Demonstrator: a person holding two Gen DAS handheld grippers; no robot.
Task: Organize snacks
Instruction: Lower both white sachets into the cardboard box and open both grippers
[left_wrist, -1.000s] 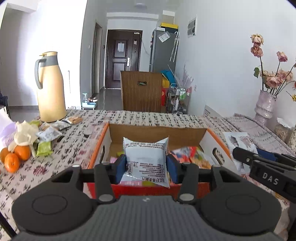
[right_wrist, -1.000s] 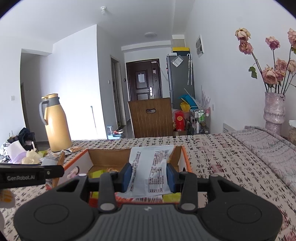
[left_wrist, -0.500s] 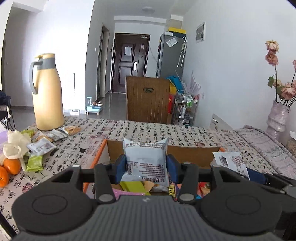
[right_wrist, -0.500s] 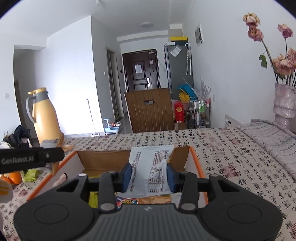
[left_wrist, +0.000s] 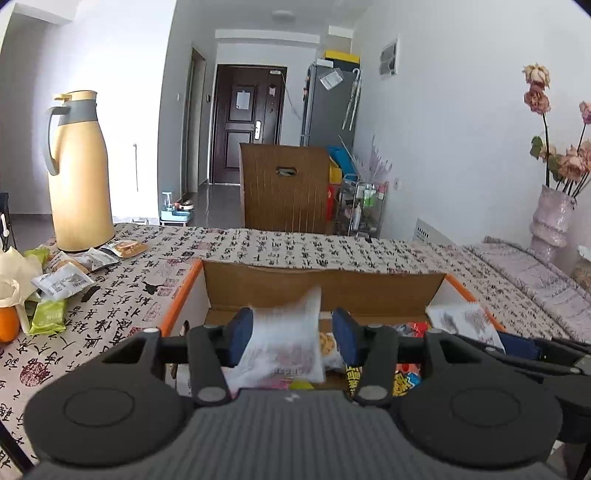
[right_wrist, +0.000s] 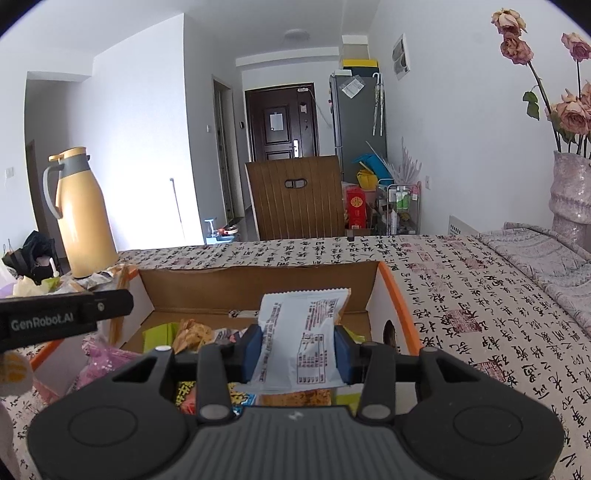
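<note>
Left wrist view: left gripper (left_wrist: 291, 338) over the open cardboard box (left_wrist: 325, 286), jaws opening, its blurred white packet (left_wrist: 284, 345) slipping free between them. Right wrist view: right gripper (right_wrist: 298, 352), jaws opening, pads touching a second white packet (right_wrist: 301, 345). Advice: release low, clear of the box walls.

The open top of the cardboard box (right_wrist: 258, 284) was left free from above, while its floor was crowded with snack packets (right_wrist: 192, 332). Bare tablecloth (right_wrist: 480, 295) was offered to the right; the left was blocked by a yellow jug (left_wrist: 79, 173) and loose packets (left_wrist: 62, 282).
</note>
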